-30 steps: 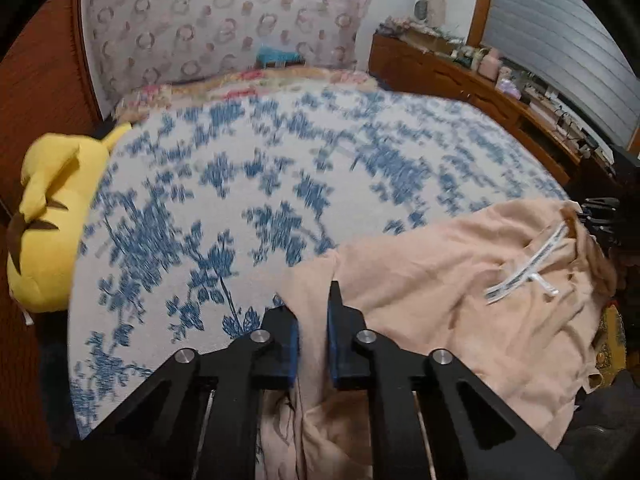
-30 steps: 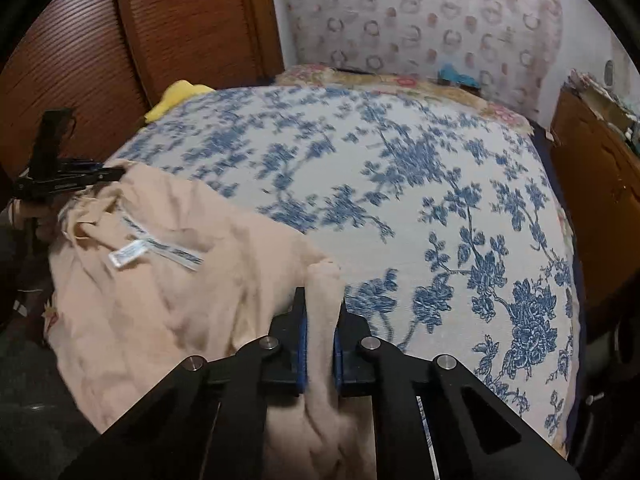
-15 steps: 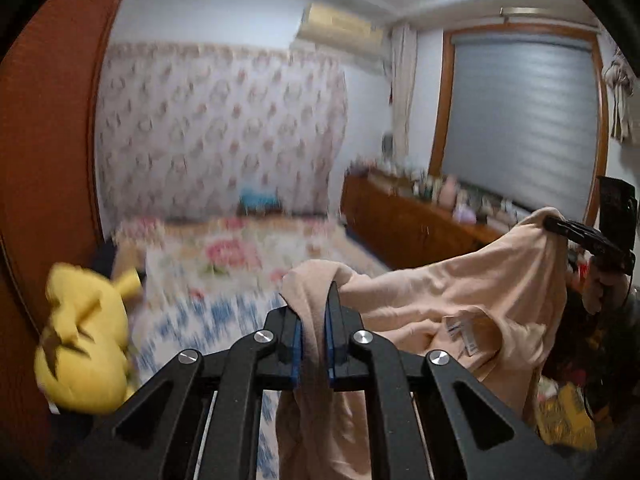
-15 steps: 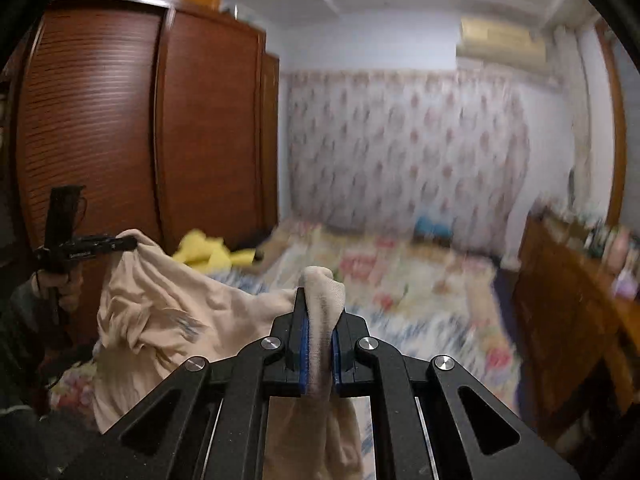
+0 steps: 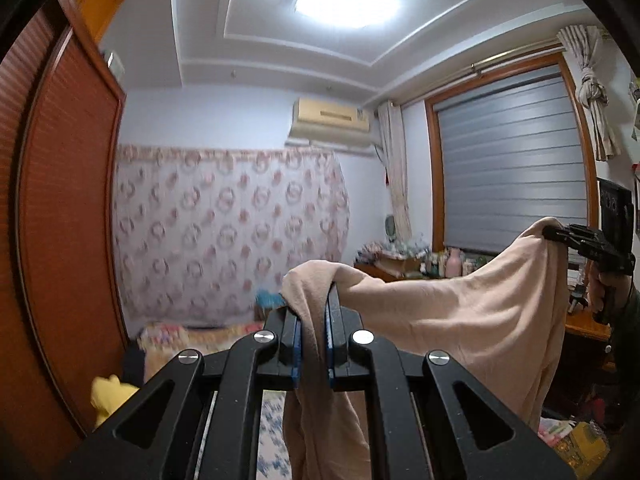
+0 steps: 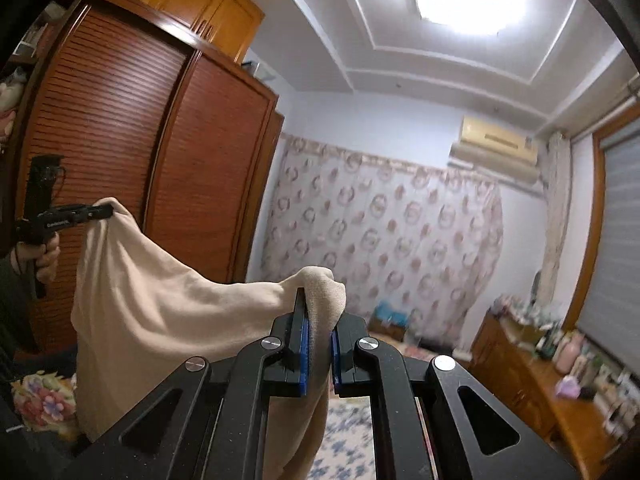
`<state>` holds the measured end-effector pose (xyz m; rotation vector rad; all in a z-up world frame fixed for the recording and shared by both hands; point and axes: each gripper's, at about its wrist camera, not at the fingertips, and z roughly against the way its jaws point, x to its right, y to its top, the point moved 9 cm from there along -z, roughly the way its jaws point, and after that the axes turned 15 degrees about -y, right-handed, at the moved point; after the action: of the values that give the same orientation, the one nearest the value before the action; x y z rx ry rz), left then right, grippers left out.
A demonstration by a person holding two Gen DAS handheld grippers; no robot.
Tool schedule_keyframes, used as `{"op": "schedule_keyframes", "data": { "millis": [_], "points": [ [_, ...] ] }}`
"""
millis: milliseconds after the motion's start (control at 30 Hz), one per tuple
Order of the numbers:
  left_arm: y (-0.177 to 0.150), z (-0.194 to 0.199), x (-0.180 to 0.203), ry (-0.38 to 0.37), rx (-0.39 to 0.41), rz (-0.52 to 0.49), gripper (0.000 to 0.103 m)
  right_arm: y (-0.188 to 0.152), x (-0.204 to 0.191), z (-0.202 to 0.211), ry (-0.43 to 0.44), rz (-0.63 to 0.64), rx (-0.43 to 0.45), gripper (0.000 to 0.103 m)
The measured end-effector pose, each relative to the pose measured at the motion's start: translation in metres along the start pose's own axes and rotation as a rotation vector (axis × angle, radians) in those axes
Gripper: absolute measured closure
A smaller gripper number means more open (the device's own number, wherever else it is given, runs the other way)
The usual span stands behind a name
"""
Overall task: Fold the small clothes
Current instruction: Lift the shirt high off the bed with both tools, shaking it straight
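Observation:
A peach-coloured garment (image 5: 460, 320) hangs in the air, stretched between both grippers. My left gripper (image 5: 312, 304) is shut on one corner of it. My right gripper (image 6: 318, 312) is shut on the other corner; the cloth (image 6: 160, 312) sags between them and drapes down. In the left wrist view the right gripper (image 5: 560, 236) shows at the far right, pinching the cloth. In the right wrist view the left gripper (image 6: 102, 211) shows at the far left, pinching the cloth. Both grippers point up towards the far wall.
The bed with the blue floral cover (image 6: 348, 436) lies below. A yellow plush toy (image 5: 108, 396) sits low at the left. A brown wardrobe (image 6: 120, 140) stands on the left. A wooden dresser with bottles (image 6: 560, 364) runs along the right wall.
Both grippers have lifted the garment off the bed and tilted upward. The views now show the wall and ceiling instead of the bed. The cloth hangs free between them.

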<state>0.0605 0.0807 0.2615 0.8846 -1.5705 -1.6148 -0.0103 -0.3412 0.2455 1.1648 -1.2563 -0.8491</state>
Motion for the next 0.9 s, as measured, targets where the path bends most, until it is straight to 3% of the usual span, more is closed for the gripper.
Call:
{"op": "schedule_keyframes", "data": {
  "millis": [233,367,733,900],
  "points": [
    [0.044,0.032,0.002,0.042,0.080,-0.070,0.093,0.046,0.020,0.029,-0.065,0.025,0.076,0.095],
    [0.056,0.048,0.008,0.047,0.114,-0.105,0.093,0.048,0.006,0.044,-0.087,0.054,0.101,0.095],
    [0.081,0.066,0.032,0.056,0.143,-0.165,0.093,0.019,-0.011,0.060,-0.114,0.102,0.120,0.095],
    [0.077,0.050,0.021,0.065,0.124,-0.157,0.093,0.010,-0.012,0.055,-0.120,0.105,0.108,0.095]
  ]
}}
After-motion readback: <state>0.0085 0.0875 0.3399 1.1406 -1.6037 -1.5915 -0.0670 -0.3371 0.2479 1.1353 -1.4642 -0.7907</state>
